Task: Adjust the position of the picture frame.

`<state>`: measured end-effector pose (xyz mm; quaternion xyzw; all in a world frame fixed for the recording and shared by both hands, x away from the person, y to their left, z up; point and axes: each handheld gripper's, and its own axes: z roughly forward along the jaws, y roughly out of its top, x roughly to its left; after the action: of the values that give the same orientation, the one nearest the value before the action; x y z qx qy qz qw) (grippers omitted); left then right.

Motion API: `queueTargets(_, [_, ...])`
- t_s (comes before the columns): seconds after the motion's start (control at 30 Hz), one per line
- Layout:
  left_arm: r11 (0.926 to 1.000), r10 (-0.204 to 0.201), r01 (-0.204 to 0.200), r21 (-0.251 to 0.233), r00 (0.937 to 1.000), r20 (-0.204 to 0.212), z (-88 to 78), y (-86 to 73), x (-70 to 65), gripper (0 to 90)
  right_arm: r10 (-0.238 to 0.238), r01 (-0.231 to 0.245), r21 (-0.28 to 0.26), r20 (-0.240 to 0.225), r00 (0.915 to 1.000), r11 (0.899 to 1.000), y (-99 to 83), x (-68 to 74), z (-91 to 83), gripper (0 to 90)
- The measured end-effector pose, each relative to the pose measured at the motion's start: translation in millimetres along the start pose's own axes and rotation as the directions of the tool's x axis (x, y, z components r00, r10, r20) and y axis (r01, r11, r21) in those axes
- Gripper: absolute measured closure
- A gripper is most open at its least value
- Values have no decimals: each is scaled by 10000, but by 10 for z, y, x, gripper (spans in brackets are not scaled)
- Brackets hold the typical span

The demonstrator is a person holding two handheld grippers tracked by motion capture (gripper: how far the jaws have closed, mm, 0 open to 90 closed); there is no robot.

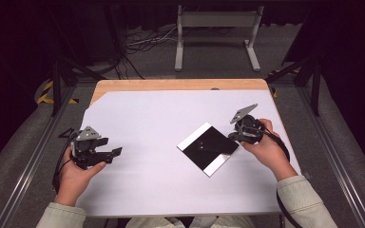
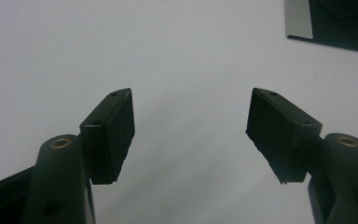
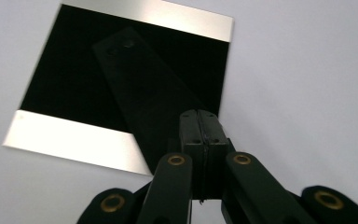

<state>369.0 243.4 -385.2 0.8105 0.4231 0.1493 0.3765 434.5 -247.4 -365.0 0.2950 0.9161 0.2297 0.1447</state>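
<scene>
A square black glossy plate (image 1: 209, 145) with a silver band along two opposite edges lies cornerwise on the white sheet (image 1: 161, 114), right of centre. My right gripper (image 1: 231, 137) hovers at the plate's right corner, jaws pressed together. In the right gripper view the shut gripper (image 3: 200, 114) points over the plate (image 3: 65, 79). A dark strip shape runs from the jaws across the plate; I cannot tell whether it is a thing or a reflection. My left gripper (image 1: 111, 147) rests at the sheet's left side, open and empty (image 2: 191, 112), with the plate's corner (image 2: 340, 23) far off.
The white sheet covers a wooden table (image 1: 180, 84) whose far edge shows bare wood. A grey metal stand (image 1: 216, 28) and cables lie on the floor beyond. Black frame rails run along both sides of the table.
</scene>
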Motion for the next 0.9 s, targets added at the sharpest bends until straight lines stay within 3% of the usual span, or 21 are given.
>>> queueTargets(0.33, [10000,10,-10,31,10000,33,22,-3,-4,328,1382,-1376,-188,341,9898,9903,-256,-212,225,900])
queueTargets(0.63, [10000,33,-33,45,10000,25,24,-3,-5,328,1850,-1853,132,210,9825,9826,-355,-264,348,900])
queueTargets(0.9, [10000,14,-14,46,10000,19,14,-4,4,328,2003,-1998,433,-61,9797,9789,-374,-270,421,900])
